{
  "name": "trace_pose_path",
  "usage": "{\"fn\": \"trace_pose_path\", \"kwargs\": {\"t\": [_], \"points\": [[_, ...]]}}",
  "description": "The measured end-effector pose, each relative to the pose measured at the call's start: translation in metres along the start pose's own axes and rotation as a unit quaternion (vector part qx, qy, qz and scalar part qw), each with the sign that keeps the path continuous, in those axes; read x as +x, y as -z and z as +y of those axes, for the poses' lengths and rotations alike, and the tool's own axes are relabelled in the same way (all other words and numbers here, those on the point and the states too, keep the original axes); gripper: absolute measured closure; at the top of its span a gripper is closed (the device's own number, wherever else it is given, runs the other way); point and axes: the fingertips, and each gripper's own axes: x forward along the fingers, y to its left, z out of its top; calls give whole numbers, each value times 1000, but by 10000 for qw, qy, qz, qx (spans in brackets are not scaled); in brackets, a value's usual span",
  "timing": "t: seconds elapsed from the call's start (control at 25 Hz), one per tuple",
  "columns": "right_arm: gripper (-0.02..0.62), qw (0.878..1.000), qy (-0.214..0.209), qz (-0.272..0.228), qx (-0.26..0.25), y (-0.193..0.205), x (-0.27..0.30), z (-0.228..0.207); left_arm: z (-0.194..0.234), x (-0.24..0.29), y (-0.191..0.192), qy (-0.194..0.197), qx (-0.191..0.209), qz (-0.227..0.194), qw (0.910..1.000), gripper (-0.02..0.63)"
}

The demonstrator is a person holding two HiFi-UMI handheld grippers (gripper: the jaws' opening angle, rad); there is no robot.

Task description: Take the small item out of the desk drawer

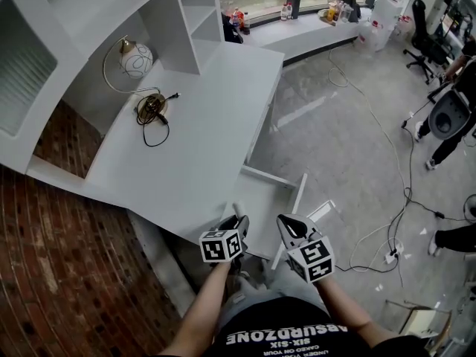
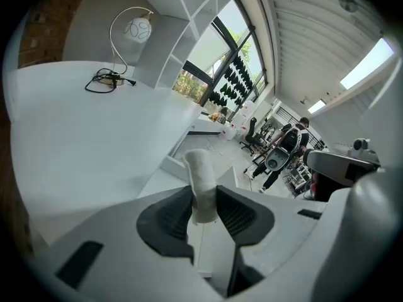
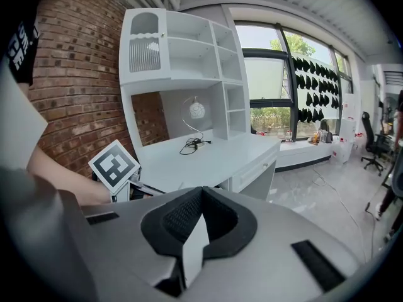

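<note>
My left gripper point(image 1: 239, 222) hangs over the near edge of the white desk point(image 1: 193, 140), shut on a small white roll point(image 2: 200, 172) that stands up between its black pads point(image 2: 173, 216). In the head view the roll point(image 1: 237, 210) shows as a pale tip just beyond the jaws. The desk drawer point(image 1: 296, 199) stands pulled out to the right of the desktop, below both grippers. My right gripper point(image 1: 287, 223) is beside the left one, shut with nothing in it; its pads point(image 3: 182, 216) meet at the tips. The left gripper's marker cube point(image 3: 114, 165) shows at the left of the right gripper view.
A globe lamp point(image 1: 137, 59) and a coiled cable point(image 1: 152, 110) sit at the back of the desk, under white shelving point(image 1: 178, 13). A brick wall point(image 1: 59, 274) is at the left. Cables point(image 1: 394, 199) run over the floor at the right, near people point(image 1: 455, 117) and an office chair point(image 1: 425, 44).
</note>
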Motion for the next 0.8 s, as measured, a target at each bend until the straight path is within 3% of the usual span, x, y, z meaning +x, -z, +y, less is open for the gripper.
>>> {"fn": "trace_pose_path", "kwargs": {"t": [0.44, 0.8], "points": [[597, 9999, 44, -137, -20, -6, -9, 18, -19, -37, -18, 104, 293, -236, 9992, 479], [597, 9999, 25, -160, -45, -7, -13, 32, -36, -62, -30, 139, 814, -380, 9959, 479]]}}
